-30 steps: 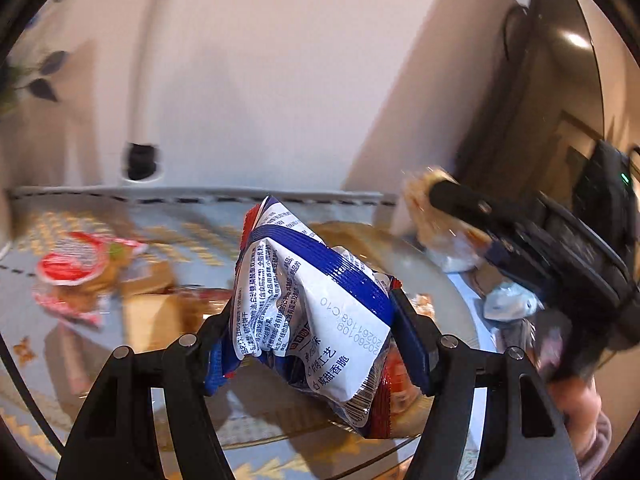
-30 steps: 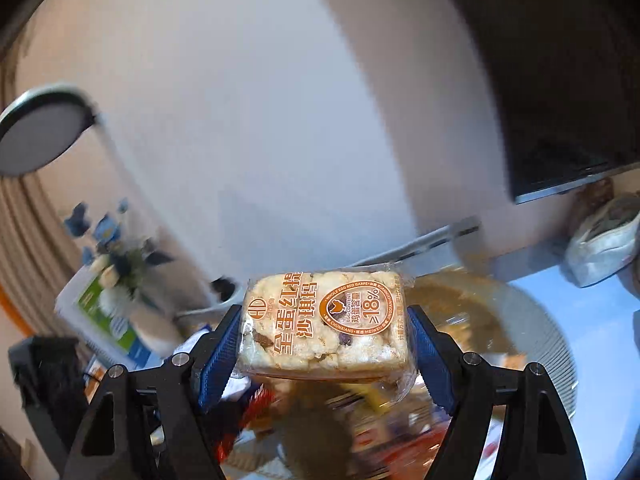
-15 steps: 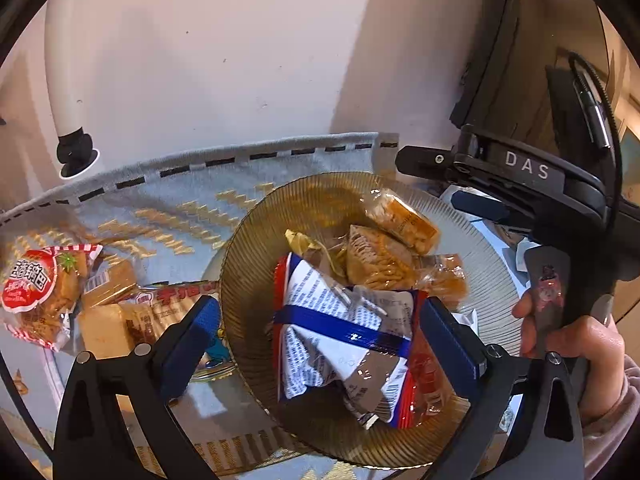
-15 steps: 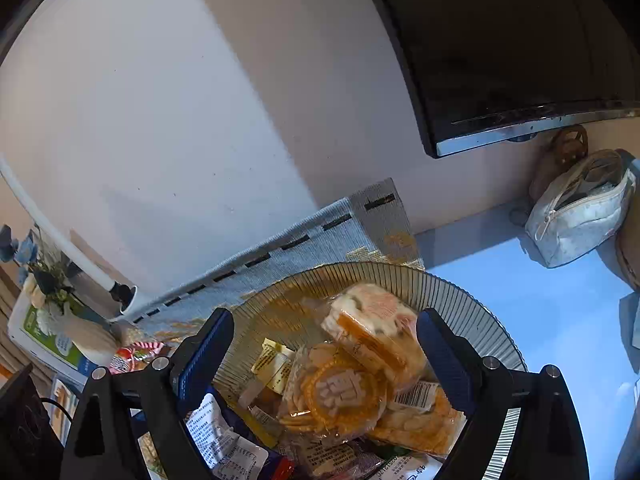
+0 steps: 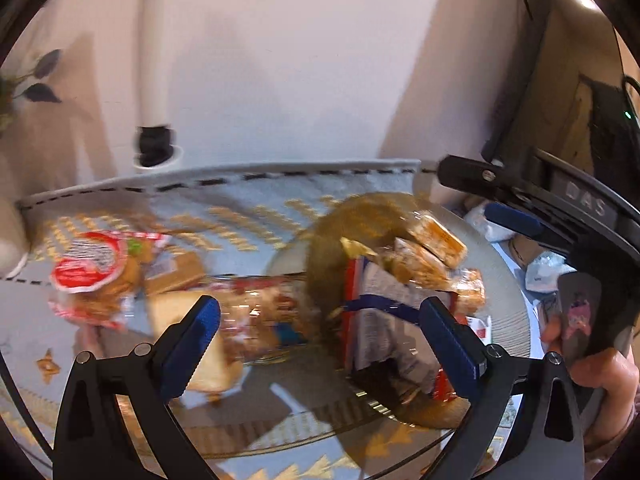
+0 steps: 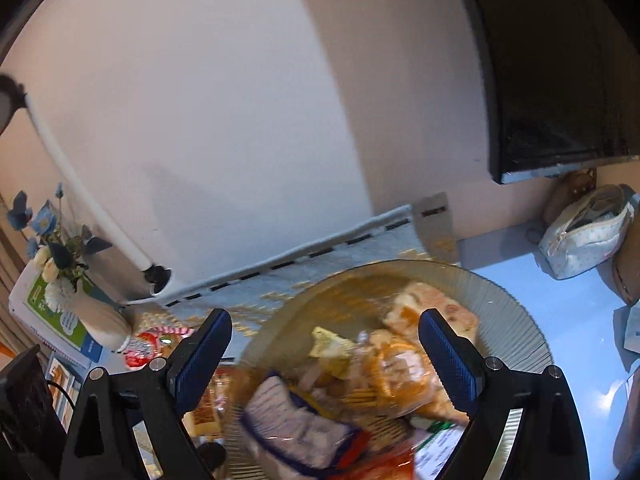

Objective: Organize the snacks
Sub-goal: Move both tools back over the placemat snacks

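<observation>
L gripper (image 5: 320, 344) wide, empty; R gripper (image 6: 325, 350) opening, empty — snacks (image 6: 400, 368) lie below in bowl (image 6: 516, 328).

place: home living area | evidence: patterned tablecloth (image 5: 248, 200) on table; vase of flowers (image 6: 60, 264); wall-mounted dark screen (image 6: 560, 80); fabric pouch (image 6: 588, 232); ribbed glass snack plate (image 6: 516, 320)

colours on the snack table
amber ribbed glass plate (image 6: 516, 312); blue-and-white printed packet (image 5: 380, 320); red-and-white packet (image 5: 86, 270); pale blue cloth (image 5: 248, 204) with gold zigzags; blue gripper pads (image 6: 202, 354).
</observation>
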`<state>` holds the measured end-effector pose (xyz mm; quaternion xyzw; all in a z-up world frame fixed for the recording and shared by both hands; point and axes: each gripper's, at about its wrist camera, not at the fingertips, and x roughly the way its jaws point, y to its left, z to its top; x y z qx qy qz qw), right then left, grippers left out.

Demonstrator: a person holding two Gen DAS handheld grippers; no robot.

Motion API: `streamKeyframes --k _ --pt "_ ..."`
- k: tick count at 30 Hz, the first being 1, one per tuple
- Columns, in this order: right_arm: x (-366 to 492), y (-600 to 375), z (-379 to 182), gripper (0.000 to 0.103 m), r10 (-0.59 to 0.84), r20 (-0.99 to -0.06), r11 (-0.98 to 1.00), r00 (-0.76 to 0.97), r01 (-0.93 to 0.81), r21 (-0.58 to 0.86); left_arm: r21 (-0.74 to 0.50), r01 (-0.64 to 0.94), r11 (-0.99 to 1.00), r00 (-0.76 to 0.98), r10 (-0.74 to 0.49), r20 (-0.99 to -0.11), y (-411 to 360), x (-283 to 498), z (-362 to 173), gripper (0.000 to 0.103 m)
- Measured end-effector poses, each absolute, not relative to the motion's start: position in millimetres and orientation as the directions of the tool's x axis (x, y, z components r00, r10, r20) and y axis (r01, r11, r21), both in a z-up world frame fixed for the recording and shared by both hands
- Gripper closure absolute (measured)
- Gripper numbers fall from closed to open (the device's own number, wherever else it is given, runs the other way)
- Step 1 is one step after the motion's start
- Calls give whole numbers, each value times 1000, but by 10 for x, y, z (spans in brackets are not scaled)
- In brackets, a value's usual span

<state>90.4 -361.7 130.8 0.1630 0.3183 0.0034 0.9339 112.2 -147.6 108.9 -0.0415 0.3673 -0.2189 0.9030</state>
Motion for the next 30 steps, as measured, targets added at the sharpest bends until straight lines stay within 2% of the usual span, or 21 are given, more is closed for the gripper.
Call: streamKeyframes --k 10,17,26,30 --pt "776 -2838 1492 5 185 -568 960 802 -25 278 -170 190 967 722 -255 -643 -497 1075 1198 3" --pt "759 -2240 1318 5 256 -589 956 766 -112 270 -160 74 984 719 -164 -676 206 1122 1000 3" --pt "703 -1624 854 5 355 -637 932 684 -209 296 -152 69 986 670 -159 -725 422 1229 584 3" --pt "643 -1485 613 5 351 -673 936 651 -231 266 -200 74 977 630 -202 -750 453 1339 385 3"
